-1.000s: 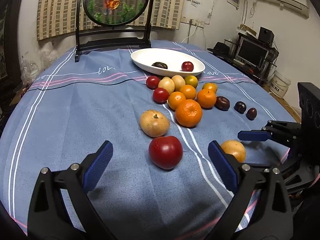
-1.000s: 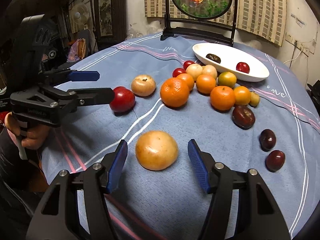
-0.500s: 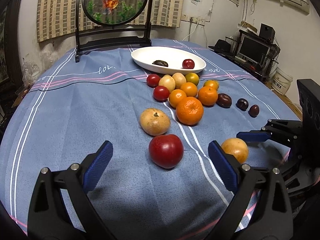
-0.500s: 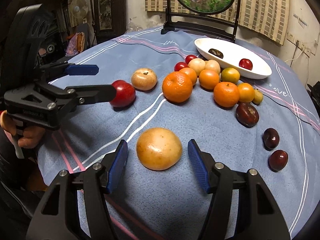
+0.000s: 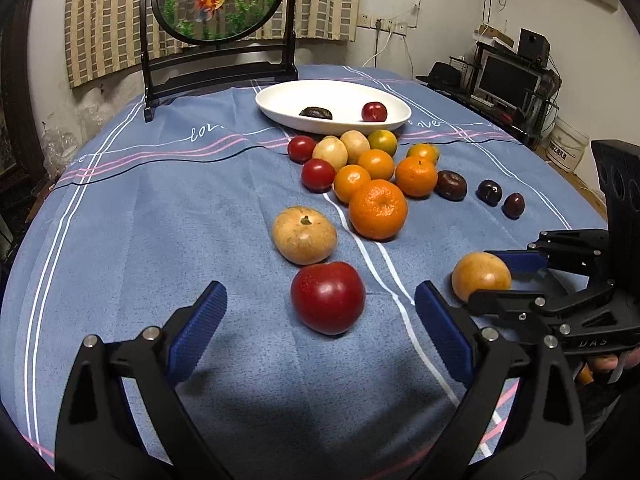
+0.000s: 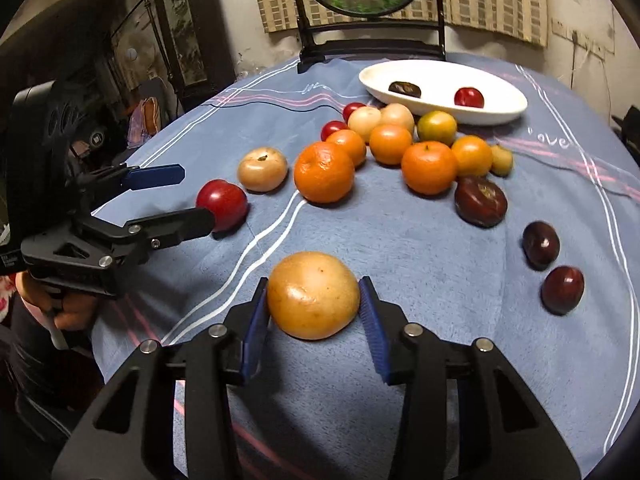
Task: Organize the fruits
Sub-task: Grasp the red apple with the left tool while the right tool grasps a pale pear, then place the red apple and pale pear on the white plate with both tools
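**Inspector A:** Status of the sorting, please.

**Inspector B:** It is looking early. The white dish (image 5: 280, 109) is holding only two pieces: a dark fruit (image 5: 316, 113) and a small red fruit (image 5: 374, 112). Everything else is lying on the counter (image 5: 160, 216), on the blue cloth: a cluster of oranges (image 5: 377, 209) with small red and pale fruits just in front of the dish, three dark plums (image 6: 541, 245) strung out to the right, and a tan round fruit (image 5: 305, 234) nearer the camera.

**Inspector A:** And the grippers?

**Inspector B:** The right gripper (image 6: 313, 312) is closing on the yellow-brown fruit (image 6: 313, 295); both blue pads are appearing to touch its sides, and the fruit is sitting on the cloth, not lifted as far as I can judge. The left gripper (image 5: 320, 312) is standing wide open, its pads either side of the big red fruit (image 5: 328, 297) and well apart from it.

**Inspector A:** Remaining work?

**Inspector B:** In my judgement, nearly all of it. Roughly seventeen or eighteen fruits are waiting, starting with these two.
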Demonstrator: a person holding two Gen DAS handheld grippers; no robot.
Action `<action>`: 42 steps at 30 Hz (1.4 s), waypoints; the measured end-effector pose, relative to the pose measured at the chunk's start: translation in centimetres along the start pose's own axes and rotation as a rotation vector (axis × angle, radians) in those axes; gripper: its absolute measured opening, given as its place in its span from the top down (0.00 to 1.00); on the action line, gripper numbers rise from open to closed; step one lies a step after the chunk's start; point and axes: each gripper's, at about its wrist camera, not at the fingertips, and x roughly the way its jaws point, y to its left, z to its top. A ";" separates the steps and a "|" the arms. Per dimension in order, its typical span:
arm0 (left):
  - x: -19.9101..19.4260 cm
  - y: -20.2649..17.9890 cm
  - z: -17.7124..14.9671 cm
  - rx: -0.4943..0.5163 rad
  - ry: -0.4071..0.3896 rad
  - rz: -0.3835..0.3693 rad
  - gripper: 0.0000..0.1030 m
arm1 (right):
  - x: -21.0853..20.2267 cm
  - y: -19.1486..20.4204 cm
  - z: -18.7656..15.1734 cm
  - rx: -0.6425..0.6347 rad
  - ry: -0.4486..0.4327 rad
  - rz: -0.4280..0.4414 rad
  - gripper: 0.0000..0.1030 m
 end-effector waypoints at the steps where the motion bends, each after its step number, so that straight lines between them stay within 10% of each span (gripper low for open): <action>1: 0.0 0.0 0.0 0.001 -0.001 -0.001 0.12 | -0.1 0.2 -0.1 -0.008 -0.004 -0.002 0.56; 21: 2.7 -0.6 0.3 0.018 0.131 0.013 0.58 | -0.7 -0.1 -0.5 0.000 -0.026 0.030 0.57; 34: 1.5 -0.3 1.7 -0.011 0.106 -0.018 0.58 | -2.3 -2.3 1.3 0.032 -0.077 0.049 0.57; 42: 2.2 -0.4 10.5 0.010 0.018 -0.063 0.58 | -4.0 -7.7 8.6 0.065 -0.209 -0.037 0.57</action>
